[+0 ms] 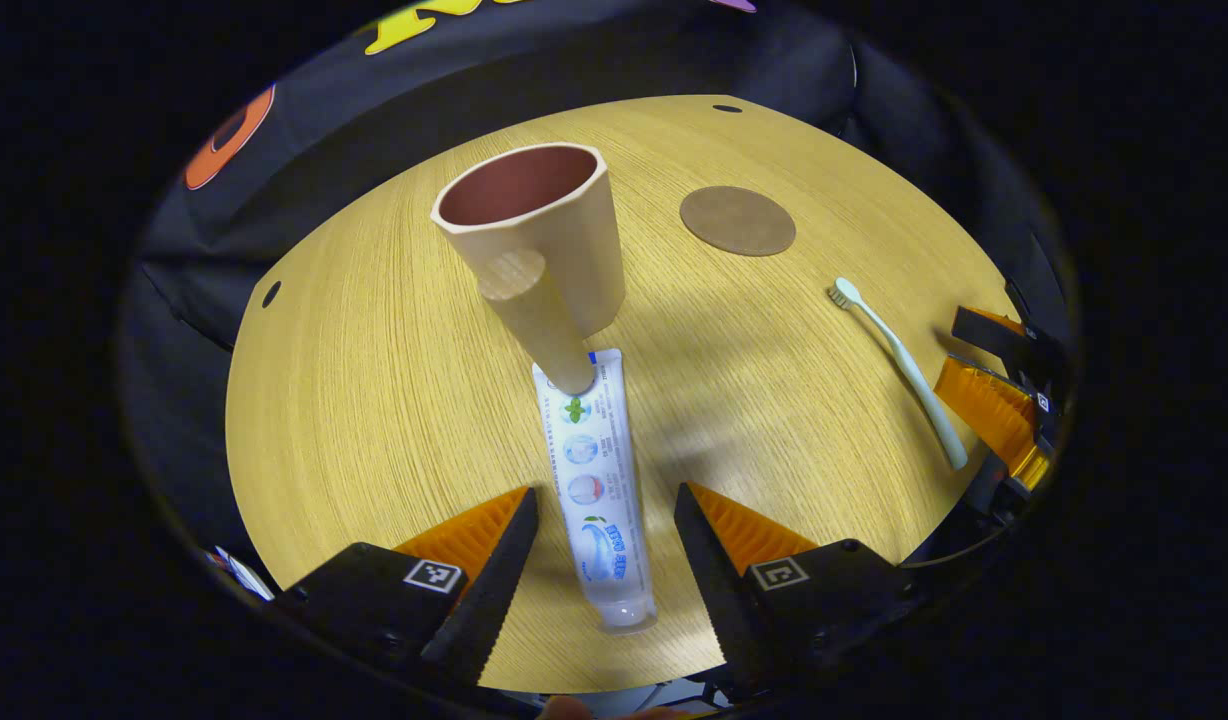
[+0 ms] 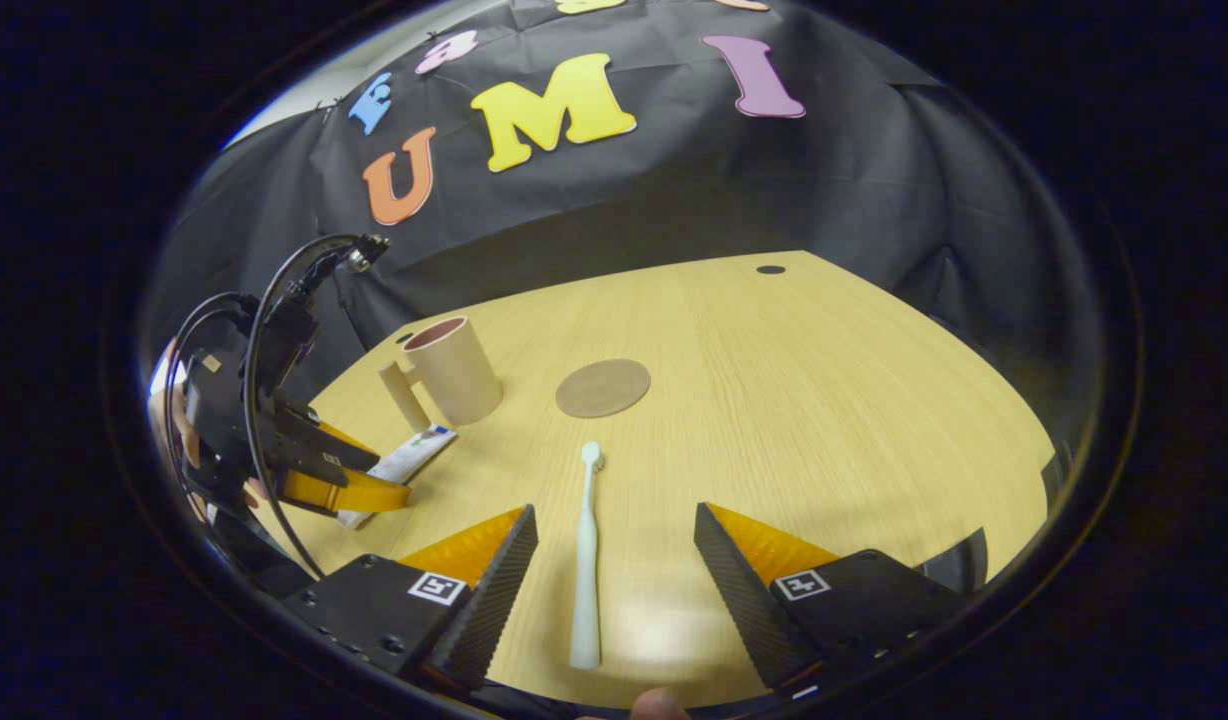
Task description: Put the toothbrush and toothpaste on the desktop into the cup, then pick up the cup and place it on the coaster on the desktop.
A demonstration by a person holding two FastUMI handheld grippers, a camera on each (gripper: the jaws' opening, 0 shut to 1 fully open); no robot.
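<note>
Both my tools gaped empty — left tool [image 1: 606,520] straddling the toothpaste [image 1: 601,490], right tool [image 2: 614,545] the toothbrush [image 2: 587,560]; cup [image 1: 539,235] empty, coaster [image 1: 737,220] bare.

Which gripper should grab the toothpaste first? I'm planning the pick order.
Left. The toothpaste lies flat between the open fingers of the left gripper, pointing toward the cup. The right gripper straddles the toothbrush instead.

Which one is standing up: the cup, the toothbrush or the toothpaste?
The cup stands upright on the table, its open mouth facing up. The toothbrush and the toothpaste both lie flat on the wood.
</note>
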